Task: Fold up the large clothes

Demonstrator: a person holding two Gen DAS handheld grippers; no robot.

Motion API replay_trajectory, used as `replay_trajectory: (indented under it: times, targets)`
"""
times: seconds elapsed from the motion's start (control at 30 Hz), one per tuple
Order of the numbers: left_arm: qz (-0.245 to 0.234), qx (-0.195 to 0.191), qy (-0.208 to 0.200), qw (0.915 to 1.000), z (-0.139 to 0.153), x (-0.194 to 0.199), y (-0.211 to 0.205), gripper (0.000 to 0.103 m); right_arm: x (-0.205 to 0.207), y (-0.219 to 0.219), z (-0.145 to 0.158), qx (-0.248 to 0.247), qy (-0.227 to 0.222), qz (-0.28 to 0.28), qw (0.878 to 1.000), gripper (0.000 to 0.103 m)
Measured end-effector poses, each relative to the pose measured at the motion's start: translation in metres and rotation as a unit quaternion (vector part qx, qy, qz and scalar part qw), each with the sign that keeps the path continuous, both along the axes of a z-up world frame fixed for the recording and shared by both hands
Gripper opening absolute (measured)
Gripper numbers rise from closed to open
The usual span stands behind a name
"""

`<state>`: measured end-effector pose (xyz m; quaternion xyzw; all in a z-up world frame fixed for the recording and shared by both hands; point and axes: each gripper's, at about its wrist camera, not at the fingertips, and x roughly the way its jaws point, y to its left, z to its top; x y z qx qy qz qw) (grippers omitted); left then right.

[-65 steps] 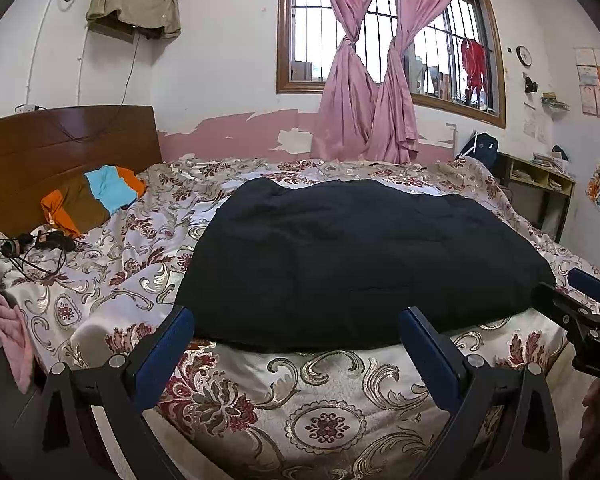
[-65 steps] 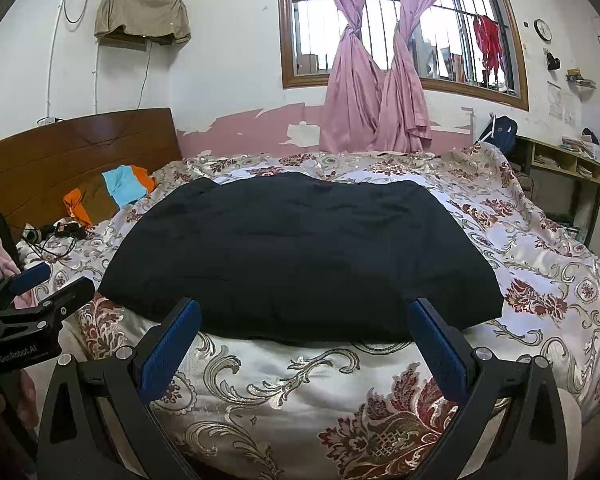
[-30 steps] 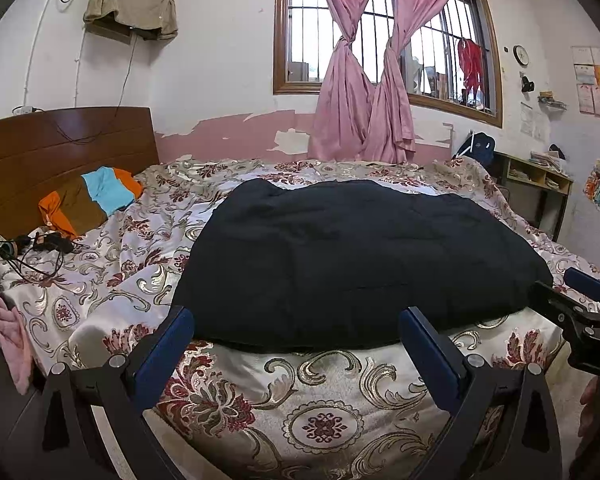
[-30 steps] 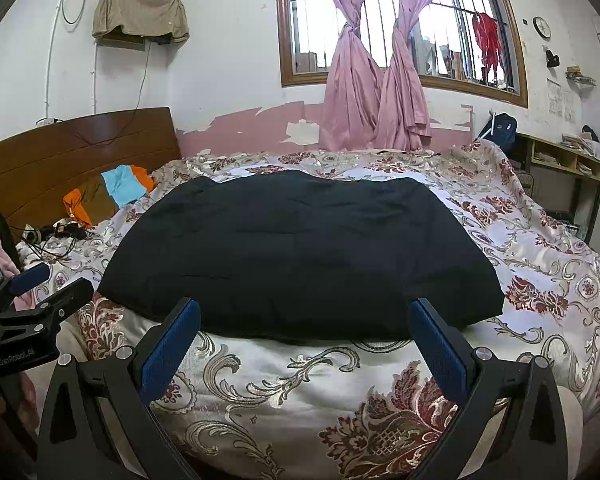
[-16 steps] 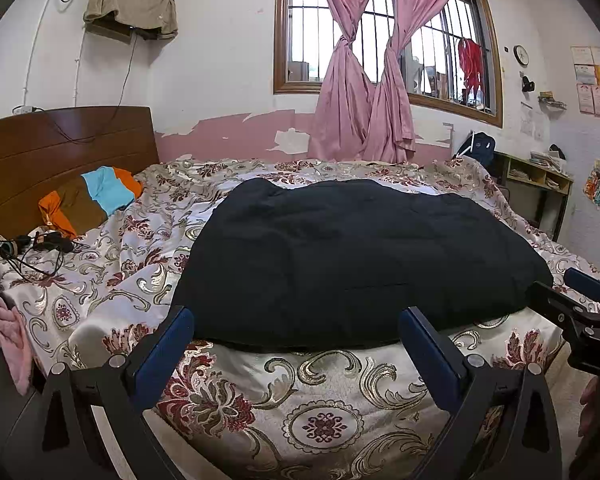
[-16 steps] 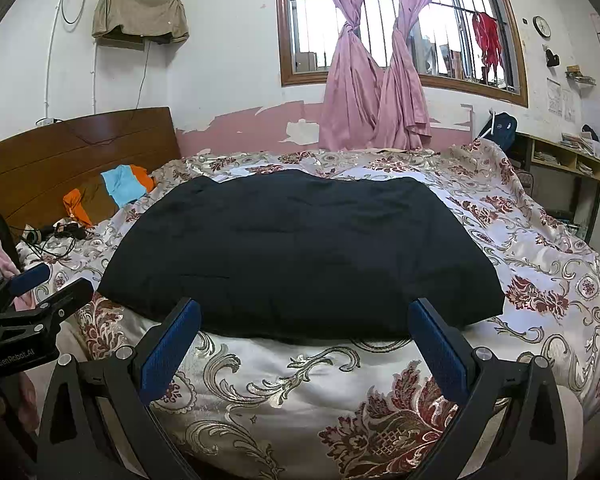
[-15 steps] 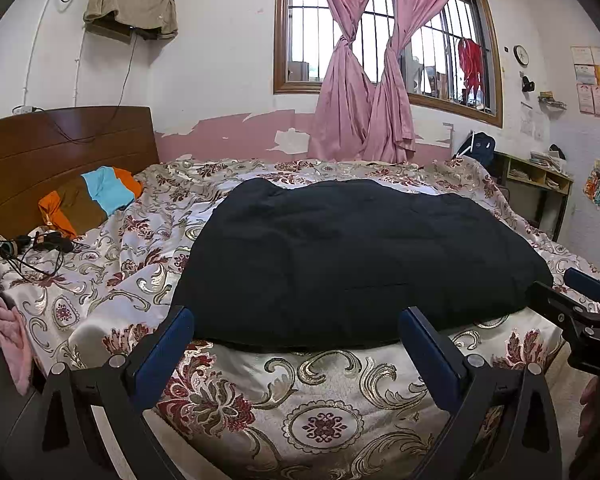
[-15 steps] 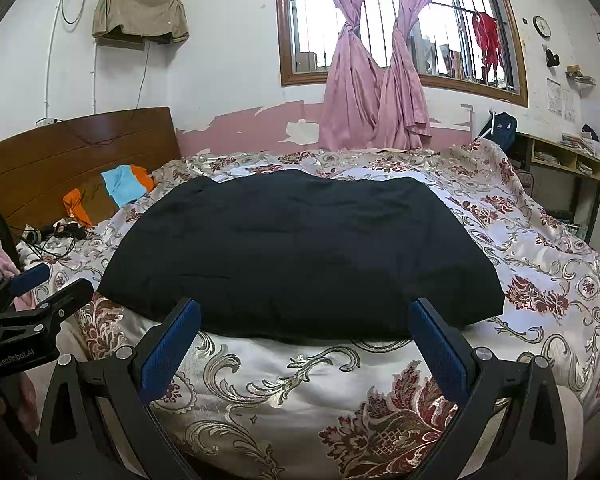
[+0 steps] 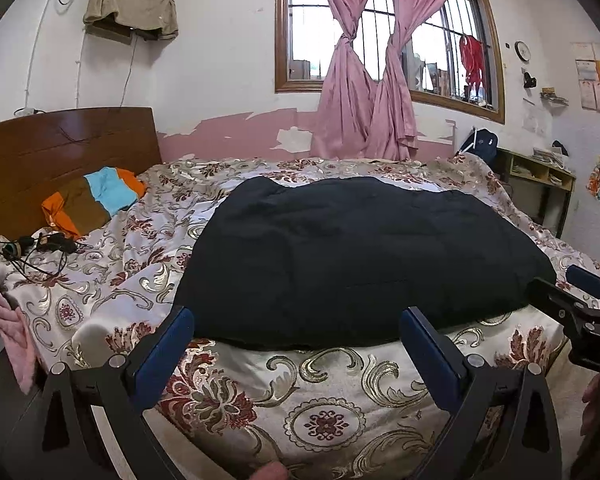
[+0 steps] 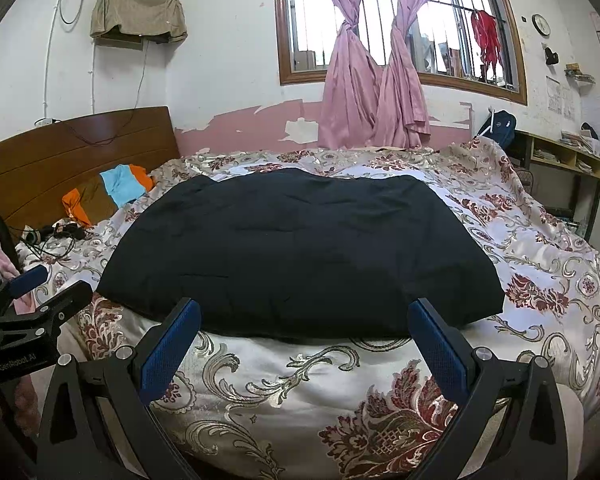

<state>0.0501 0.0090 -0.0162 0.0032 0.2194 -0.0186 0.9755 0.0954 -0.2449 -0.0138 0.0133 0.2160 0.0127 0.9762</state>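
Both grippers poised at the near edge of the bed, black garment spread out and not yet gripped

The black garment (image 10: 300, 248) lies flat across the middle of the bed (image 10: 284, 376), its near hem just beyond both tools; the left gripper (image 9: 298, 344) and right gripper (image 10: 306, 338) hover with fingers spread wide, holding nothing; the fold looks not yet begun, so the next move probably calls for reaching in to pinch the near corners; a wooden headboard (image 9: 60, 148) stands far left, pink curtains (image 9: 364, 92) hang at the window (image 9: 380, 28) beyond.
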Motion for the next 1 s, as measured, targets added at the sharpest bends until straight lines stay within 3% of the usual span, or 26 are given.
replay_trajectory:
  times: [1.0]
  targets:
    - [-0.006,0.01,-0.006,0.9999,-0.0003,-0.0024,0.0038,0.103,0.0011,0.002,-0.0029,0.0,0.003,-0.002,1.0,0.102]
